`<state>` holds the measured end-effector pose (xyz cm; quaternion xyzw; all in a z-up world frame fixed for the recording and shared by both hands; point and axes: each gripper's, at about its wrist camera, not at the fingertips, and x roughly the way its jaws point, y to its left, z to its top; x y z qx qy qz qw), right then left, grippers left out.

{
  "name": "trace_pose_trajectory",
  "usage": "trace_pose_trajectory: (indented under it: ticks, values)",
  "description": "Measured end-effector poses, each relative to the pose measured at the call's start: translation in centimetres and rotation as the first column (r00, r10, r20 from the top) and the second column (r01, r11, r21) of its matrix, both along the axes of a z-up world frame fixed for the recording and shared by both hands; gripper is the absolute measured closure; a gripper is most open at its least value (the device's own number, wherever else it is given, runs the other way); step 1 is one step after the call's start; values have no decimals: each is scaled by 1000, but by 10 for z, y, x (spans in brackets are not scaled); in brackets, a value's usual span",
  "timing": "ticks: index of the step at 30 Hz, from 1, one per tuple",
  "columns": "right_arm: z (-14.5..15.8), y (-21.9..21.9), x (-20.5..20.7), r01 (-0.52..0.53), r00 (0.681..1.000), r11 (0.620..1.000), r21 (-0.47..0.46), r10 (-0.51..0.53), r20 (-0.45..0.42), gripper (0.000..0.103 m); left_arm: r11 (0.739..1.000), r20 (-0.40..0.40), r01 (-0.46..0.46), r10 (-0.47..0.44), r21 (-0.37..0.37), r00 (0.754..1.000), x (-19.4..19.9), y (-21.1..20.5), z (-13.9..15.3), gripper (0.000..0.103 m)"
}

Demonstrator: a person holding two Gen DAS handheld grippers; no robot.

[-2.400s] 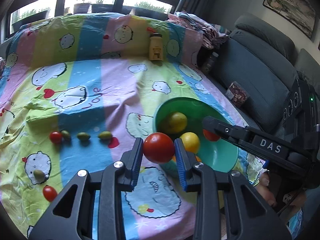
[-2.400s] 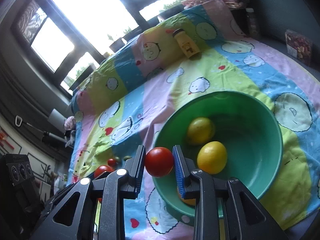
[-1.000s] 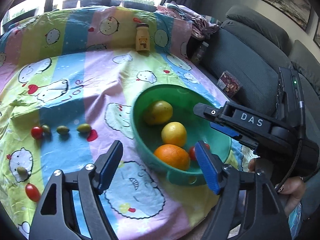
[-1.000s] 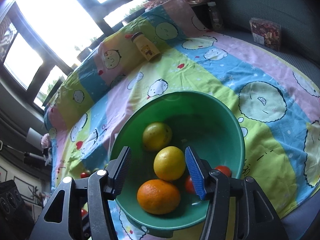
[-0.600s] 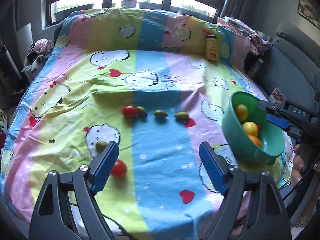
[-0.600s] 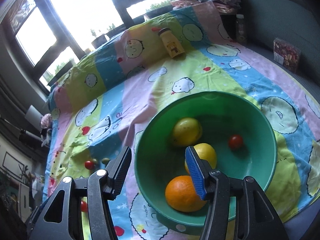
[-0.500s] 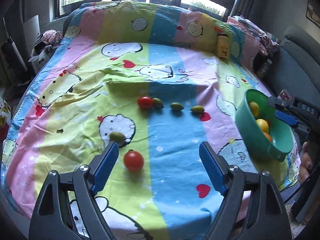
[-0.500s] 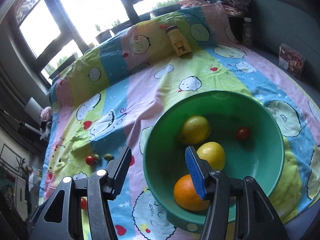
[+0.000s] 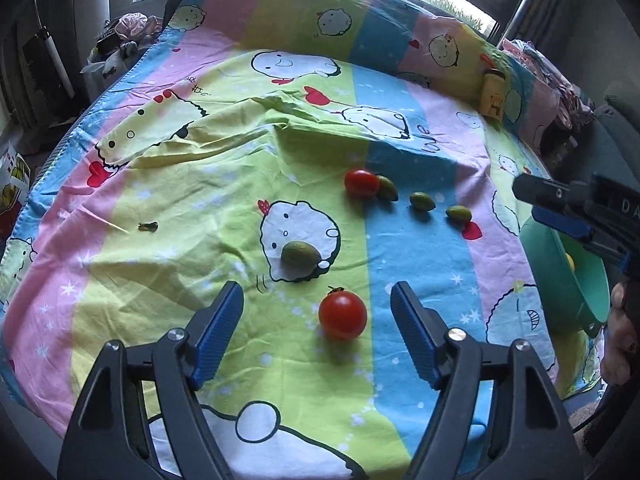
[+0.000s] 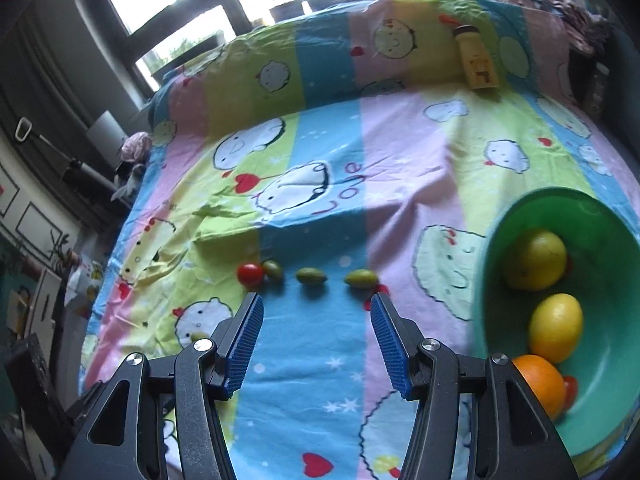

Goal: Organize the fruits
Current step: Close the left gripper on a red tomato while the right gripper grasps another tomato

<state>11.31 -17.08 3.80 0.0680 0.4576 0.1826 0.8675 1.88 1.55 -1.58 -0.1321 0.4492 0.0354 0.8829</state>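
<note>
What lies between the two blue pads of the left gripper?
In the left wrist view, a red tomato lies on the cartoon bedsheet between the left gripper's open pads, untouched.

Both wrist cameras look steeply down over the striped sheet (image 9: 404, 264) from close above. Shared in both views: the row of small fruits (image 9: 422, 201) (image 10: 311, 277), bottle (image 9: 494, 94) (image 10: 478, 60) and green bowl (image 9: 560, 276) (image 10: 608, 216).

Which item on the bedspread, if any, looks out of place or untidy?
A small dark stem-like scrap lies alone on the yellow stripe, far from the loose tomatoes and green fruits; it looks like stray debris. The sheet is also rumpled into a ridge there.
</note>
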Motion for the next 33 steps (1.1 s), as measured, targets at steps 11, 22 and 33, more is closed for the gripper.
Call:
trace_pose_trajectory:
  ticks: [11,22,33]
  values:
    - [-48,98,55,-186,977,978,-89,174,-127,69,998,-86,9,-15,-67,996,11,3,-21,47]
    - [-61,121,70,-229,971,961,-158,212,-113,73,993,-108,8,-21,-117,994,16,-2,-31,57]
    - [-67,135,64,-231,973,943,-241,218,-81,73,995,-95,9,-18,-96,995,15,-4,-30,72]
